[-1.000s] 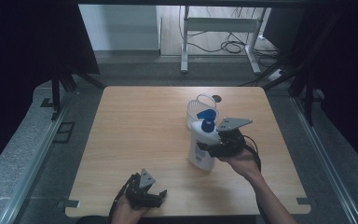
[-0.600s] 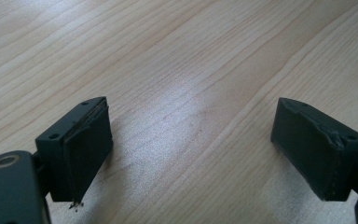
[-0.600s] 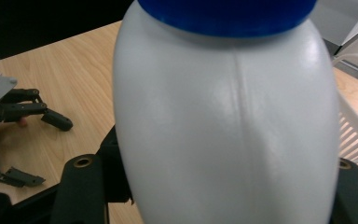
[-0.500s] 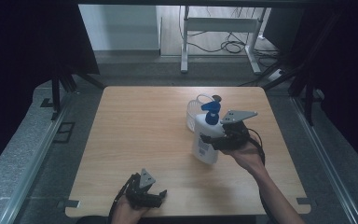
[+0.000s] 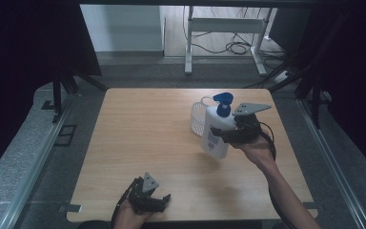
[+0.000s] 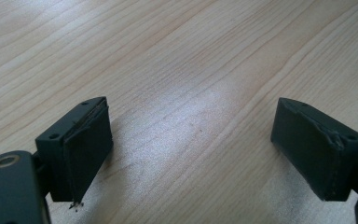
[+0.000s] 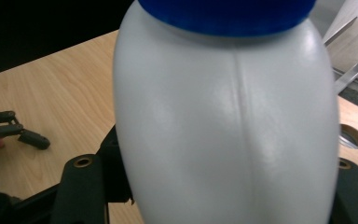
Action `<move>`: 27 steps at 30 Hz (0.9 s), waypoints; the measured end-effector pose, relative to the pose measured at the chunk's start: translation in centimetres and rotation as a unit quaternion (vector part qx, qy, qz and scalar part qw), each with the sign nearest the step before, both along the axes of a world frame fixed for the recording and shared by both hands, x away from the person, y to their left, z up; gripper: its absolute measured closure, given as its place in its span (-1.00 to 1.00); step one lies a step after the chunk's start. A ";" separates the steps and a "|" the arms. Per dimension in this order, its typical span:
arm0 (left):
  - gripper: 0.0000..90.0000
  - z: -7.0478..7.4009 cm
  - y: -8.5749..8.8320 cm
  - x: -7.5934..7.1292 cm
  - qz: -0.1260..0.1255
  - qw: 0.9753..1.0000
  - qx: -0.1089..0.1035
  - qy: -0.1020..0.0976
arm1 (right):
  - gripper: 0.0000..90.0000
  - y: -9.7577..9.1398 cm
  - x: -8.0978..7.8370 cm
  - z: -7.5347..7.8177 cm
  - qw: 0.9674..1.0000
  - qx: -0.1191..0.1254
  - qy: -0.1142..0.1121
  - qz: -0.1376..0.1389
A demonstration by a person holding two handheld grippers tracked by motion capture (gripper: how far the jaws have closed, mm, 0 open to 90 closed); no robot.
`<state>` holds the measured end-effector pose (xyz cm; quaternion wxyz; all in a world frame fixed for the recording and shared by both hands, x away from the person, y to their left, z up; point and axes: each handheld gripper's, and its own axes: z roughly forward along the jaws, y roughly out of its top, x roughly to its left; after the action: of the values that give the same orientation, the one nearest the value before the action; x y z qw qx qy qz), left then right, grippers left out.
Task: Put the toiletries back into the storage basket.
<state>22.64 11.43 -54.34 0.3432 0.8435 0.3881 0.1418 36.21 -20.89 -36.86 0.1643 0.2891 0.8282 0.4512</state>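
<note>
A white pump bottle (image 5: pixel 215 137) with a blue pump head (image 5: pixel 223 101) hangs tilted above the right half of the wooden table (image 5: pixel 143 133). My right gripper (image 5: pixel 220 133) is shut on its body from the right side. In the right gripper view the bottle (image 7: pixel 223 116) bulges between the two black jaws, its blue collar at the top. Close behind it, a white mesh basket (image 5: pixel 197 117) stands on the table. My left gripper (image 5: pixel 158 201) rests at the table's front edge, open, with bare wood between its jaws in the left gripper view (image 6: pixel 193 154).
Beyond the far edge, the legs of a white frame (image 5: pixel 188 43) stand on the floor near loose cables (image 5: pixel 233 46). Dark curtains close both sides. Metal rails (image 5: pixel 33 167) run along the floor left and right of the table.
My right gripper has carried the bottle a little up and to the right, closer to the basket. The left gripper has stayed still.
</note>
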 end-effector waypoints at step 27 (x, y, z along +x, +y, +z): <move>-0.74 0.0 0.0 0.0 0.000 1.000 0.000 0.000 | -0.16 0.0 3.1 4.0 1.000 0.016 -0.019 -0.014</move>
<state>22.64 11.43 -54.34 0.3434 0.8433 0.3884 0.1418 39.31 -20.89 -32.89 0.1819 0.2942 0.8135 0.4676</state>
